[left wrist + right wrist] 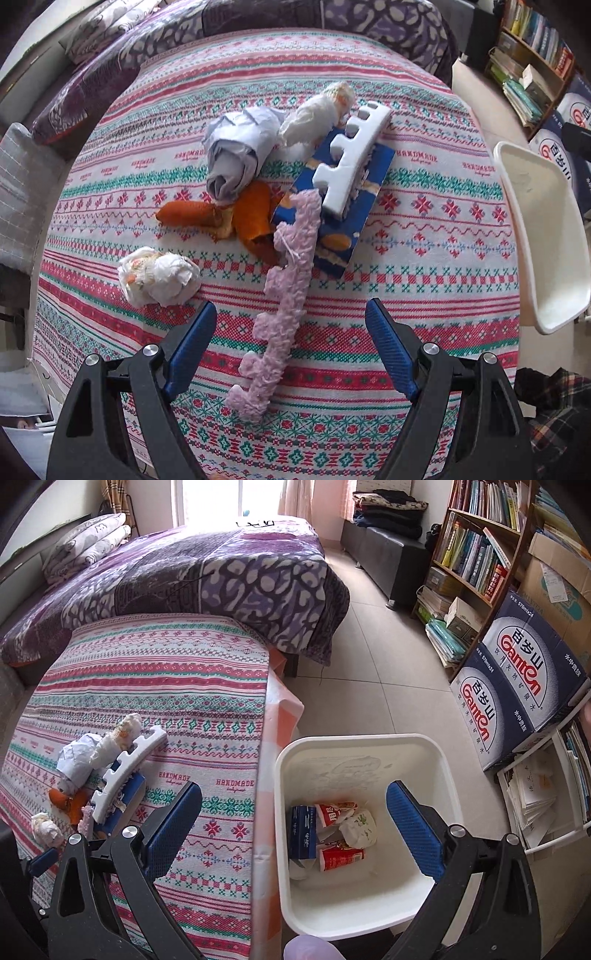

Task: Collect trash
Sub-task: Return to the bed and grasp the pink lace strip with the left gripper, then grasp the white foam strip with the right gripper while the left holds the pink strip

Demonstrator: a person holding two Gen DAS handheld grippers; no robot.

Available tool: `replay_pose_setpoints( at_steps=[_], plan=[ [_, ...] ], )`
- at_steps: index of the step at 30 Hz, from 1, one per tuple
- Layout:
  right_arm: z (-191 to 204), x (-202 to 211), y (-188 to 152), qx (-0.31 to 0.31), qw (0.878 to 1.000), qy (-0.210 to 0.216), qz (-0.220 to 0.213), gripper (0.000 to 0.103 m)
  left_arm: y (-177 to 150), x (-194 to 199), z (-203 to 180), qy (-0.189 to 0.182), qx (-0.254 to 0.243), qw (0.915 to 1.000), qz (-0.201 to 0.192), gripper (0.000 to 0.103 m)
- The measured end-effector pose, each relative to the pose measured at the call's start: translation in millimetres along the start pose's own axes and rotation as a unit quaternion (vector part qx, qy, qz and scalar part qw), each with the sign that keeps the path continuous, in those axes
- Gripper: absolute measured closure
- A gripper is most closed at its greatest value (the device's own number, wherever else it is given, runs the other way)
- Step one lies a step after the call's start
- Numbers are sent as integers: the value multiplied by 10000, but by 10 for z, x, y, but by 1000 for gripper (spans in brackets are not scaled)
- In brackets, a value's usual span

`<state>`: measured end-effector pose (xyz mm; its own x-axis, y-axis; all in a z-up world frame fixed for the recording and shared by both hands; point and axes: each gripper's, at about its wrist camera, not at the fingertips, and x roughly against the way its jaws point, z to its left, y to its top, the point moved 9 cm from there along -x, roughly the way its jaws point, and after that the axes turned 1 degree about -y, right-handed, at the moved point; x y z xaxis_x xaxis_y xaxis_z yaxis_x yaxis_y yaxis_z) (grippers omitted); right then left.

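Some trash already lies in your bin (369, 753). The pile (280, 184) on the table (424, 277) remains. Both your left gripper (291, 343) and right gripper (293, 829) have jaws spread, empty.

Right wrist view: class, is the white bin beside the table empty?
No, the white bin already holds red cartons, a blue packet and crumpled paper.

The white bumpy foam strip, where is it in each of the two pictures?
Left wrist view: the white foam strip lies upper middle, across the blue packet.
Right wrist view: it sits at the left edge, on the same blue packet, left of the white bin.
Shared landmark: the striped tablecloth under the pile.
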<state>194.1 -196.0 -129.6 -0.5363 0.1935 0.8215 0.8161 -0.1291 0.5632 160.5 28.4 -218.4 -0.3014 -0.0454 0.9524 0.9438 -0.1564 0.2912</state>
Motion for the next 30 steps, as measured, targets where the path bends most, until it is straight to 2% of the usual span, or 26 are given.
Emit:
replay_pose_setpoints(
  at_steps=[3, 5, 9, 13, 21, 26, 30],
  plan=[
    [129, -59, -44, -11, 9997, 133, 185, 7, -95, -92, 26, -126, -26, 9997, 203, 24],
    [207, -89, -71, -8, 9994, 211, 272, 7, -151, -125, 38, -198, -61, 9994, 291, 34],
    [378, -137, -103, -6, 9984, 375, 412, 7, -251, -136, 112, -382, -6, 9987, 331, 44],
    [572, -207, -140, -108, 9963, 612, 602, 7, -300, -93, 216, -560, 118, 9979, 311, 73],
    [969, -307, -222, -181, 9920, 942, 825, 7, -346, 92, 483, -674, 331, 9972, 16, 75],
    [1126, -421, -211, -527, 9865, 1205, 975, 7, -216, 453, 720, -775, 677, 9934, -509, 76],
    [1248, -557, -161, -763, 9832, 1326, 997, 8, -52, 681, 1004, -754, 1106, 9870, -892, 79]
  ],
)
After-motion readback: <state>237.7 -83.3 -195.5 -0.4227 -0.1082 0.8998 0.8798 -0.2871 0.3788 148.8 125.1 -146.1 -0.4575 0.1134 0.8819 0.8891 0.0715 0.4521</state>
